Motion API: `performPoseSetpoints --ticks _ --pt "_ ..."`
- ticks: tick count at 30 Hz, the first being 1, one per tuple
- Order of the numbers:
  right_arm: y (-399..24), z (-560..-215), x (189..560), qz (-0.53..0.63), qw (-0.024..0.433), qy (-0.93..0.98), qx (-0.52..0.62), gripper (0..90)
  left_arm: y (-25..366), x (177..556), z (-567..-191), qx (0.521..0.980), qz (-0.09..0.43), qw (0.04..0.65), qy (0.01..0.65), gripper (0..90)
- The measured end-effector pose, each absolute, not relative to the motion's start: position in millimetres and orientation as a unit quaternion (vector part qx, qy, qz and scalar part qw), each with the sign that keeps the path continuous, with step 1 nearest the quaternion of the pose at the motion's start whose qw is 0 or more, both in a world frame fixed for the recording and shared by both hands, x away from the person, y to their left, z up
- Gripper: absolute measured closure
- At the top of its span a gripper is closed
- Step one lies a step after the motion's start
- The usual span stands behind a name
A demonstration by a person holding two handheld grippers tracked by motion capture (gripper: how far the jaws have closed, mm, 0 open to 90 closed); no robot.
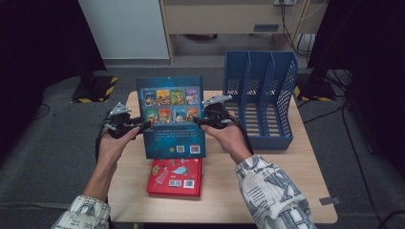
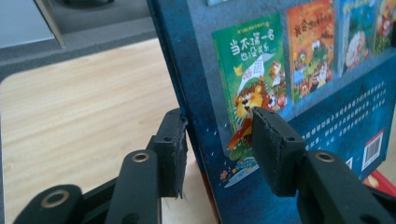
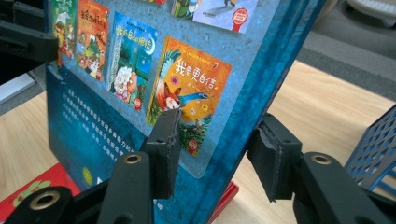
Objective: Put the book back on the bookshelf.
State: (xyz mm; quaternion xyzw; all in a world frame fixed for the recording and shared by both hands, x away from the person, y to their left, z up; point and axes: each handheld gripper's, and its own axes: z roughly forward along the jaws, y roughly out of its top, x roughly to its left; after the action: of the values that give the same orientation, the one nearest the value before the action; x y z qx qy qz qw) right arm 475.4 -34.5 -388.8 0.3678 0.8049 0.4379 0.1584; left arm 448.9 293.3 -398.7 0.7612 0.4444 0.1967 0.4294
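Right now I hold the blue book [image 1: 173, 117] upright at the middle of the high view, its back cover with the small picture covers facing me. At its left edge my left gripper [image 1: 142, 125] has its jaws closed on the book: in the left gripper view one pad presses the back cover [image 2: 299, 84] beside the lion picture and the other sits against the far side at the edge. Below the blue book, toward the bottom of the frame, a red book [image 1: 175, 177] lies flat on the wooden counter [image 1: 282, 176]. At the blue book's right edge my right gripper [image 1: 199, 121] grips it too, one pad on the cover [image 3: 140, 70] under the fox picture, the other against the outer side. Farther right, in the upper right of the counter, stands a blue file rack [image 1: 260, 98], well apart from the book.
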Motion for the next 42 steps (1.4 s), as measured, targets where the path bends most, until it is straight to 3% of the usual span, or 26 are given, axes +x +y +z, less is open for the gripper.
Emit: performPoseSetpoints --ticks 20,42 --pt "-34 -387 489 0.440 0.163 0.805 0.363 55.9 292 459 -391 0.761 0.206 0.425 0.444 56.5" --pt "-35 -388 460 0.433 0.179 0.813 0.345 54.5 290 434 -401 0.756 0.204 0.433 0.445 54.5"
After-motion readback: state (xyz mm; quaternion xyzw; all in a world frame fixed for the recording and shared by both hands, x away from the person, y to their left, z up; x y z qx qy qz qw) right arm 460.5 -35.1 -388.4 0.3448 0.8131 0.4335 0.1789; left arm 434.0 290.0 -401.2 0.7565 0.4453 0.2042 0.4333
